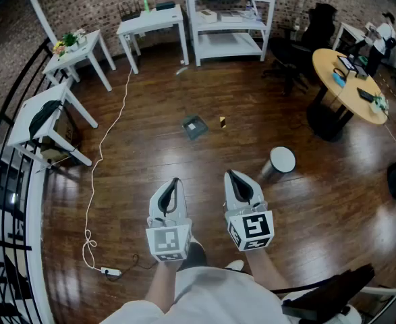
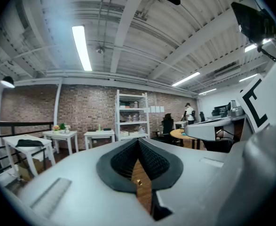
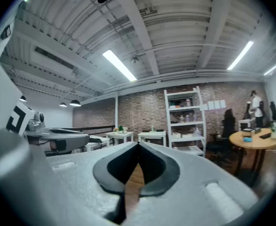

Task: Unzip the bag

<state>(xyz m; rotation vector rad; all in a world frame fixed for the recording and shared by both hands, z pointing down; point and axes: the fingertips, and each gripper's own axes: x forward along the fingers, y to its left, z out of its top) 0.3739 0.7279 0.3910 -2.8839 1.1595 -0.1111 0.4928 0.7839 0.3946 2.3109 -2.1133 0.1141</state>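
Although the wooden floor point(image 1: 150, 174) fills most of the head view, furniture lines its far edge: a white shelf unit point(image 1: 228, 19) against the brick wall, a round wooden tabletop point(image 1: 349, 86) at far right, and small white tables at far left. On the nearer white tabletop point(image 1: 25, 123) at left lies a dark, limp thing point(image 1: 44, 115) that may be the bag; it is too small to tell, and it lies well apart from both tools.

Near the person, the left hand-held gripper point(image 1: 175, 181) and the right hand-held gripper point(image 1: 230, 174) hang side by side above the floor, tips pointing far. The left gripper view shows its jaws closed tip to tip, nothing between them, only floor seen through the slot below the tips. The right gripper view shows the same: jaws together and empty.

Each tool carries a marker cube point(image 1: 168, 241) printed with black-and-white square patterns, not letters. Sheets pinned to the brick wall are too small to read.

Smaller things on the floor: a white cylinder point(image 1: 278, 162) at right, a white cable point(image 1: 110, 133) at left, a dark square thing point(image 1: 195, 127), and just beside it a small yellow thing point(image 1: 222, 121).
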